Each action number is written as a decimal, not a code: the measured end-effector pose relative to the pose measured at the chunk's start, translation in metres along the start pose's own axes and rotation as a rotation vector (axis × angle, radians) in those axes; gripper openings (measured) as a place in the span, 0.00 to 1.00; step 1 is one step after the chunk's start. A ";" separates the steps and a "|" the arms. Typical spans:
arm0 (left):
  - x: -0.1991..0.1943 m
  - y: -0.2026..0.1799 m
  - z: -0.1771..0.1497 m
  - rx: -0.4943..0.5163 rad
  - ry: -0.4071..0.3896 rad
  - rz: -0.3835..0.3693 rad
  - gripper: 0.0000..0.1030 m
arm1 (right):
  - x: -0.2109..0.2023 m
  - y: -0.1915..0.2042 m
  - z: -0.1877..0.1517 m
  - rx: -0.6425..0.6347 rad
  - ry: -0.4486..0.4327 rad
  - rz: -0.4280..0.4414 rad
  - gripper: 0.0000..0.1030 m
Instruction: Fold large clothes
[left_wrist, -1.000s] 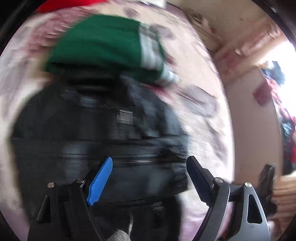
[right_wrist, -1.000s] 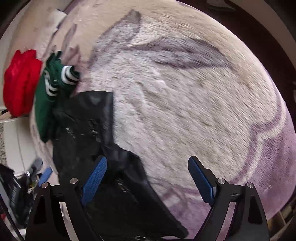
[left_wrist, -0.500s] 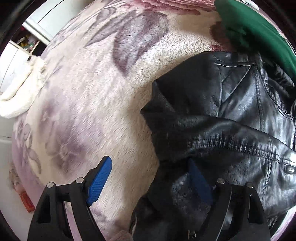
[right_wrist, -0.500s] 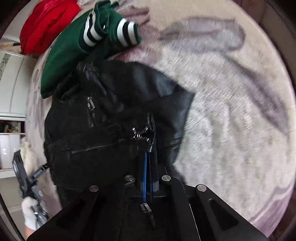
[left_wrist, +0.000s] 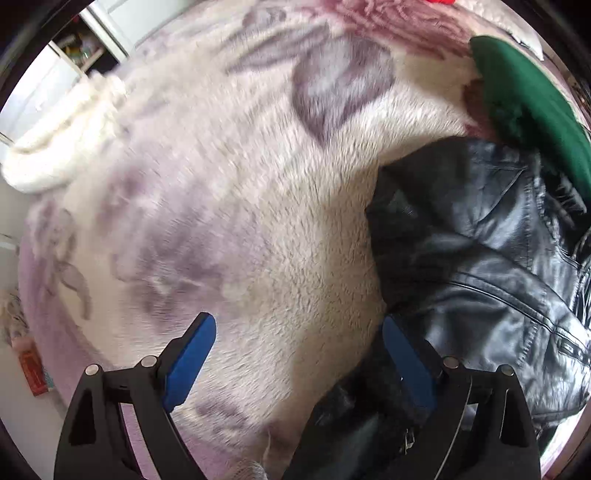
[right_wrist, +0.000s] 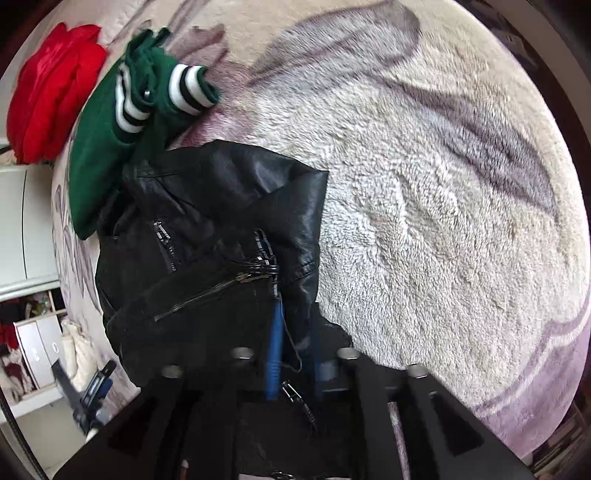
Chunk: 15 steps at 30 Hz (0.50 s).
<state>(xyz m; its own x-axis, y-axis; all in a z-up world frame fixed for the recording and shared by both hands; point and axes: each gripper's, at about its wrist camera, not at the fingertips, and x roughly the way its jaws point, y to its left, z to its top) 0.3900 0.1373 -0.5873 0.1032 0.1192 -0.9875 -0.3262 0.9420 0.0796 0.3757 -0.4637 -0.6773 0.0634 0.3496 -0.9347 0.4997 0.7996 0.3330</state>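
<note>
Black leather jacket (right_wrist: 207, 236) lies crumpled on a fleece floral blanket (right_wrist: 424, 206), pinched by the right claw (right_wrist: 291, 354).

In the right wrist view, the right claw's blue pads (right_wrist: 275, 350) are drawn close together with a fold of the jacket's zippered front edge clamped between them; the jacket spreads away from the claw toward a folded green sweater with striped cuffs (right_wrist: 122, 110), which touches its far edge, and a red garment (right_wrist: 48, 88) lies just beyond that. In the left wrist view, the left claw (left_wrist: 299, 362) stands wide apart over the blanket (left_wrist: 229, 192), holding nothing; its right pad (left_wrist: 406, 362) sits at the jacket's (left_wrist: 480, 258) near edge, with the green sweater (left_wrist: 532, 107) beyond. A cream fleece item (left_wrist: 62, 140) lies at the blanket's far left.
</note>
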 end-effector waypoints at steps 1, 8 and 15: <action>0.010 -0.001 -0.001 0.001 0.014 -0.019 0.91 | -0.004 0.007 -0.002 -0.022 -0.008 -0.021 0.29; 0.007 0.029 -0.033 -0.052 -0.028 -0.101 0.91 | 0.000 0.097 -0.031 -0.216 0.004 -0.068 0.31; 0.012 0.059 -0.070 -0.250 -0.046 -0.298 0.91 | 0.093 0.320 -0.072 -0.654 0.206 0.073 0.62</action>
<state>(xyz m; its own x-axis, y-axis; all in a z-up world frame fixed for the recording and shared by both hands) 0.3061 0.1727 -0.6042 0.2683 -0.1282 -0.9548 -0.4942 0.8324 -0.2507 0.4796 -0.1405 -0.6494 -0.1210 0.4474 -0.8861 -0.1271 0.8784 0.4608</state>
